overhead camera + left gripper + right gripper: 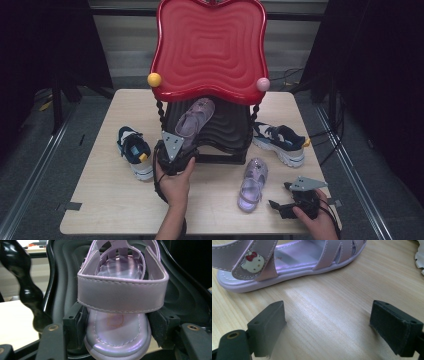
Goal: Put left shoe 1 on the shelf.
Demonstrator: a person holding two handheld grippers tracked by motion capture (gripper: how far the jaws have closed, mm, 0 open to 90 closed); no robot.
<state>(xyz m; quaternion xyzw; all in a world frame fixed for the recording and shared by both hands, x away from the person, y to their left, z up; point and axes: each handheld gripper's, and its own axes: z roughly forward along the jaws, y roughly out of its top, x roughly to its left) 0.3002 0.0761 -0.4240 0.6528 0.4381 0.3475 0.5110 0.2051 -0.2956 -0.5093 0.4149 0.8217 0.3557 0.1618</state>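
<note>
A lilac sandal (194,120) lies toe-up on the sloping black lower shelf (227,127) of a shoe stand. My left gripper (184,148) is shut on its heel; in the left gripper view both black pads (75,322) press the sides of the sandal's heel (117,332) below the ankle strap. The matching lilac sandal (252,184) rests flat on the wooden table (105,195). My right gripper (279,197) sits low to its right, open. In the right gripper view its gripper (334,325) has only bare wood between the jaws, with the cat-badged sandal (287,257) lying just beyond them.
A red wavy panel (210,47) with a yellow knob (154,79) and a pink knob (263,84) tops the stand. One navy sneaker (134,151) lies left of the stand, another (280,142) to its right. Twisted black posts (27,287) flank the shelf.
</note>
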